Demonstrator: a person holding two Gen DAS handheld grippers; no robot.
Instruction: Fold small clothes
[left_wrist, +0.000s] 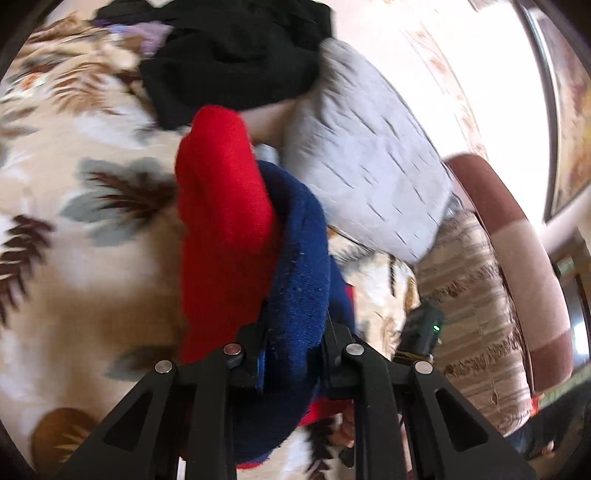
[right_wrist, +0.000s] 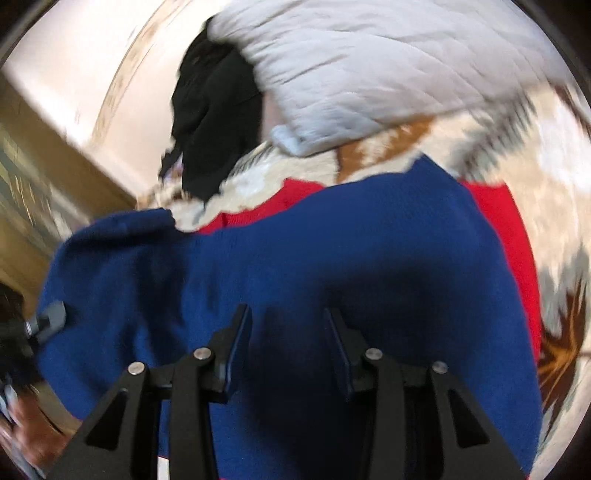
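Observation:
A small red and blue knit garment (left_wrist: 236, 236) hangs bunched from my left gripper (left_wrist: 293, 354), whose fingers are shut on its blue part, lifted above the bed. In the right wrist view the same garment (right_wrist: 332, 258) spreads wide, blue over red, on the leaf-patterned blanket (right_wrist: 388, 147). My right gripper (right_wrist: 290, 347) is open just above the blue cloth, with nothing between its fingers. The left gripper's tip (right_wrist: 46, 321) shows at the garment's left edge.
A black garment (left_wrist: 236, 55) and a grey quilted pillow (left_wrist: 369, 147) lie at the far side of the blanket (left_wrist: 74, 221); they also show in the right wrist view: black garment (right_wrist: 218, 122), pillow (right_wrist: 369, 66). A striped fringed cloth (left_wrist: 472, 314) lies at right.

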